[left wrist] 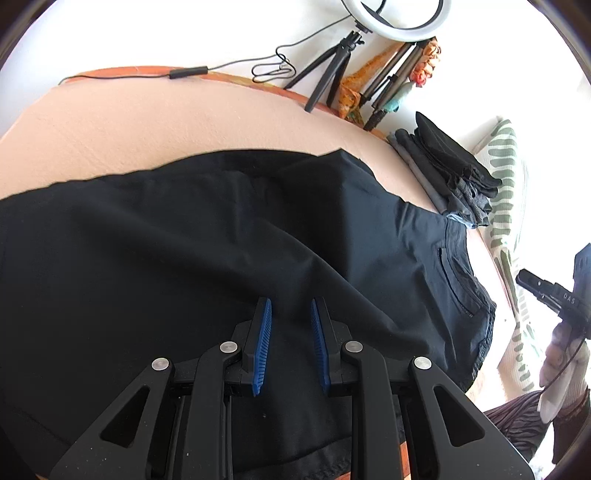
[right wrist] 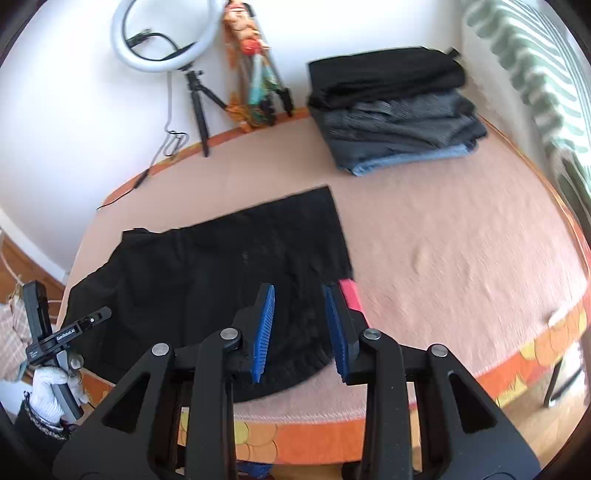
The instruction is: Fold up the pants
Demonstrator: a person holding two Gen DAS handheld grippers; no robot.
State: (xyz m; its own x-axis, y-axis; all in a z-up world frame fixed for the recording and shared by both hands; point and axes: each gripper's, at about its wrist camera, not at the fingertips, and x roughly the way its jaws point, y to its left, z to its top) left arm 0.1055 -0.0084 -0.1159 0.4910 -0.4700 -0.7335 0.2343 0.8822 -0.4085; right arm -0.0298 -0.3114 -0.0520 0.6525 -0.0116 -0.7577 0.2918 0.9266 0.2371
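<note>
Black pants (left wrist: 207,236) lie spread on the peach-covered bed (left wrist: 147,122), with a long crease running toward the waistband at the right. They also show in the right wrist view (right wrist: 221,258) as a flat dark shape. My left gripper (left wrist: 291,306) is open and empty, close above the pants' middle. My right gripper (right wrist: 299,291) is open and empty, above the pants' near right corner. The left gripper also shows at the left edge of the right wrist view (right wrist: 74,325), and the right gripper at the right edge of the left wrist view (left wrist: 546,291).
A stack of folded dark and grey clothes (right wrist: 395,110) sits at the bed's far right. A ring light on a tripod (right wrist: 166,33) and a colourful bundle (right wrist: 255,66) stand against the white wall. A striped green curtain (right wrist: 532,62) hangs at the right. The bed edge is orange (right wrist: 295,439).
</note>
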